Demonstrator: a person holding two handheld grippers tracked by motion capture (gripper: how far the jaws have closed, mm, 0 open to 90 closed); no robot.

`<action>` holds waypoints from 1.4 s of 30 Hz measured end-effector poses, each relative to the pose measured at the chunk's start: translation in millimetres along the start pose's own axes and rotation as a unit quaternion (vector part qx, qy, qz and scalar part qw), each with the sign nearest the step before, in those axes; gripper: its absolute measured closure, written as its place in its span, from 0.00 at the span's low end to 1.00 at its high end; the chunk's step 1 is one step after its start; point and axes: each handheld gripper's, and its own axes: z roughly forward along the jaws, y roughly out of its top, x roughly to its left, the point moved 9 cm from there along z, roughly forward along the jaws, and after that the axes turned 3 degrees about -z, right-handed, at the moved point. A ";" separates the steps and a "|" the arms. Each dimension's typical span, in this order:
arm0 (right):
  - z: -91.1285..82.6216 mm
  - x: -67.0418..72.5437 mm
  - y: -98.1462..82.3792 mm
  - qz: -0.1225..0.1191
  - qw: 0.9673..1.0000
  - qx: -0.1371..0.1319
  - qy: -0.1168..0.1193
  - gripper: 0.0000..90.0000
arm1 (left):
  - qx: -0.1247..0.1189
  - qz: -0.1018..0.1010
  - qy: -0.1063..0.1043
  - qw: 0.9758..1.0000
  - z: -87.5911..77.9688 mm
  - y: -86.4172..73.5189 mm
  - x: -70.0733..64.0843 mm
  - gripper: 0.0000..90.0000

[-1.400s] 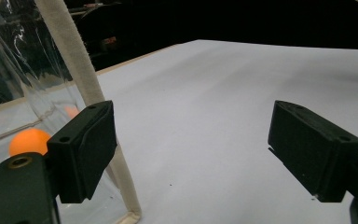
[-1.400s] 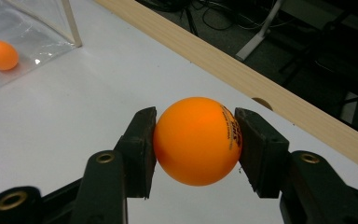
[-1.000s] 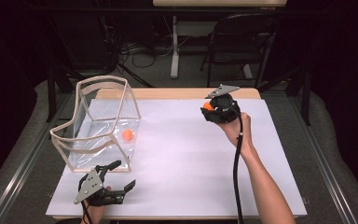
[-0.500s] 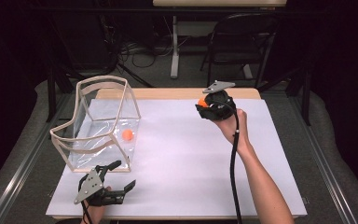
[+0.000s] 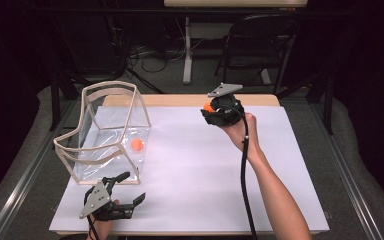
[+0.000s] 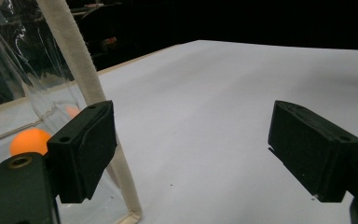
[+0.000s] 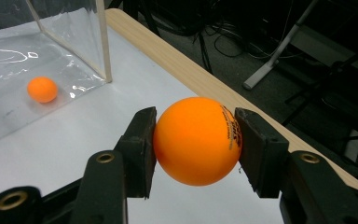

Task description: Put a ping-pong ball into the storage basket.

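An orange ball is held between the pads of the right gripper, above the far part of the table. The left gripper is kept wide open, beside the clear box.

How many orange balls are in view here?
2: one orange ball clamped in the right gripper, one lying inside the clear bag. None looks hidden.

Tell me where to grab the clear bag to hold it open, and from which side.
Grip the bag's stiff beige rim at the near corner, coming from the left gripper's side. The clear walls are thin film; the rim band is firm. An orange ball lies inside.
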 end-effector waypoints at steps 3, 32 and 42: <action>1.2 2.2 3.7 -0.002 1.000 -0.002 0.002 0.56 | -0.002 0.000 -0.001 1.000 0.0 0.2 -0.1 0.18; 8.6 27.3 43.1 -0.021 0.999 -0.030 0.028 0.56 | -0.001 0.000 -0.001 1.000 -1.0 0.2 0.1 0.18; 13.1 37.6 51.9 -0.032 0.998 -0.030 0.035 0.56 | -0.003 -0.001 0.000 1.000 -1.2 0.5 0.3 0.18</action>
